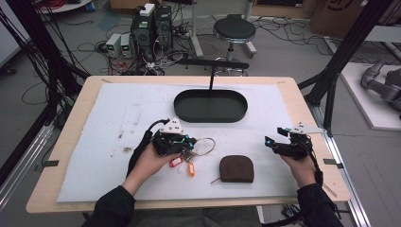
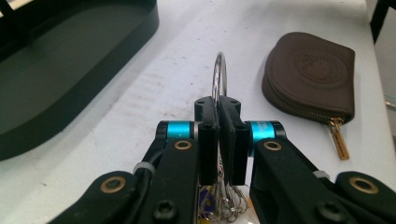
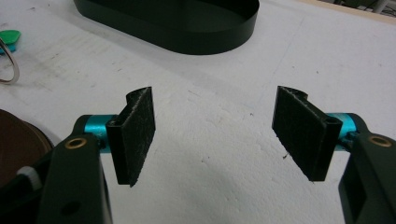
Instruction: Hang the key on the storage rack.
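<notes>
ok so the left gripper [image 1: 185,144] has its fingers [image 2: 208,140] pinched tight on the big wire ring [image 2: 220,74] of a key bunch [image 1: 188,161], sitting on the white mat near the front-middle of the table [image 1: 288,85], just left of the brown zip pouch [image 1: 237,168]; in the left gripper view the ring stands up edge-on between the pads, w/ the small split rings and keys dangling underneath; in the high view the red, white and orange tags [image 1: 191,169] look to be trailing on the mat, can't tell if any are clear of it.

handling, imo: the bunch is light but floppy; thin hard metal wire is slippery and will pivot in a flat pad grip, so everything below swings and jingles when moved; not fragile at all. Best hold is prob where it is now, on the big ring itself, squarely across the wire; grabbing a tag or one key just lets the rest flop.

right gripper [image 1: 289,141] hangs over the mat right of the pouch, fingers [image 3: 135,135] spread wide, nothing between them. Black oval tray [image 1: 210,115] sits further back, well apart from the keys.
</notes>
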A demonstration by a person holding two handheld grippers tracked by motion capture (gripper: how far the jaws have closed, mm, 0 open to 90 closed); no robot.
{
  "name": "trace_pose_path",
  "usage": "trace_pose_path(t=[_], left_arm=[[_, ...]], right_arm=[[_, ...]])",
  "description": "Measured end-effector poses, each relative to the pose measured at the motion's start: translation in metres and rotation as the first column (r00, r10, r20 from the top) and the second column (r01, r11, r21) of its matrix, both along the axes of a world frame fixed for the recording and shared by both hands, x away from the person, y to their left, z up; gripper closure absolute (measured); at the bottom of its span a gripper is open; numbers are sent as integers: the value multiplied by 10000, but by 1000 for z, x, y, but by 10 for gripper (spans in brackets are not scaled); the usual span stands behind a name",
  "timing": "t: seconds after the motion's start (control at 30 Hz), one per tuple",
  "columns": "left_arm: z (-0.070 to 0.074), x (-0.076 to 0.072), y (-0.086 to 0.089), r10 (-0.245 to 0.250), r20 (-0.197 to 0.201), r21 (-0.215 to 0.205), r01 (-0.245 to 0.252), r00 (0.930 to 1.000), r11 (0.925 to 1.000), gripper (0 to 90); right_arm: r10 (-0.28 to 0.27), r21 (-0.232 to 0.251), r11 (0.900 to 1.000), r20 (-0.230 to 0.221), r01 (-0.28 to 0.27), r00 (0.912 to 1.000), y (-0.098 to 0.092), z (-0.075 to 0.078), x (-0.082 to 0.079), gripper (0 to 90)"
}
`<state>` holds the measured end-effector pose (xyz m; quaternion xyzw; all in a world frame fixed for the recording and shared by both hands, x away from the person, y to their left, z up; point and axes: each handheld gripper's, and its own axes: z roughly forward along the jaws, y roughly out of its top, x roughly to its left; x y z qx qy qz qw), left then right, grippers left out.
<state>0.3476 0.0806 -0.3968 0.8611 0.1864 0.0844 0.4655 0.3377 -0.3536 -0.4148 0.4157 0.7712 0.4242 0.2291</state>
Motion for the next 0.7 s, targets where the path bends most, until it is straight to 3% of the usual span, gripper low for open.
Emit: trace_pose_path(t=[0.2, 0.47, 0.7], left_arm=[[-4, 0, -4, -175, -331, 340, 186, 9993, 9992, 836], [-2, -1, -3, -160, -56, 509, 163, 9999, 9986, 862], [7, -3, 1, -45, 250, 64, 44, 9997, 10000, 862]], right_arm=[[2, 28, 10000, -57, -2, 10000, 0, -1, 1, 308], [27, 13, 10000, -57, -27, 10000, 0, -1, 1, 308], [29, -20, 10000, -61, -29, 10000, 0, -1, 1, 308]])
